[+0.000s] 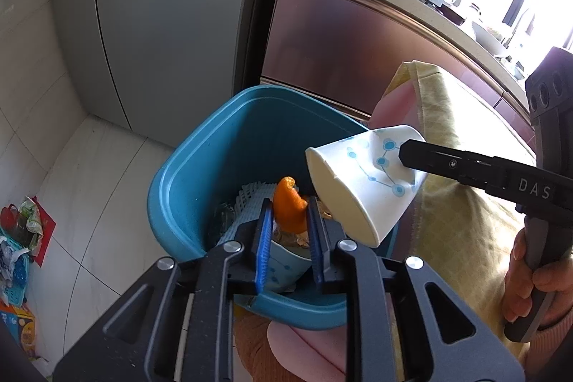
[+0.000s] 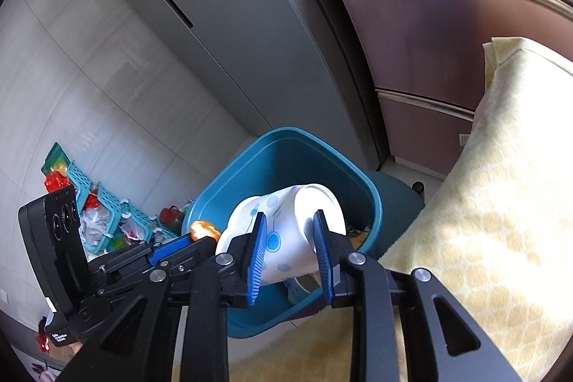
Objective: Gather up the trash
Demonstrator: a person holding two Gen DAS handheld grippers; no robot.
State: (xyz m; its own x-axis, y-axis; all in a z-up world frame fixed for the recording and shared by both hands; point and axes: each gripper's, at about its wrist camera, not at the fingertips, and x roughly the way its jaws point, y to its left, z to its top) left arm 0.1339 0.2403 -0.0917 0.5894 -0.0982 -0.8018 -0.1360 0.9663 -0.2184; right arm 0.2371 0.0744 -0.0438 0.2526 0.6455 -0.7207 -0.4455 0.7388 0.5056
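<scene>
While we hold both tools over the blue bin, our left tool grips orange peel and our right tool clamps a crumpled paper cup.

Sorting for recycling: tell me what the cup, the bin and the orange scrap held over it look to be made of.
Cup: likely thin paper, matte white with blue dots; it is creased where the right hand-held gripper pinches it.
Bin: apparently moulded plastic, smooth teal with a slight sheen and rounded rim.
Orange scrap: probably citrus peel, curled and dimpled, between the left hand-held gripper's pads.

Cup and peel above bin
</scene>
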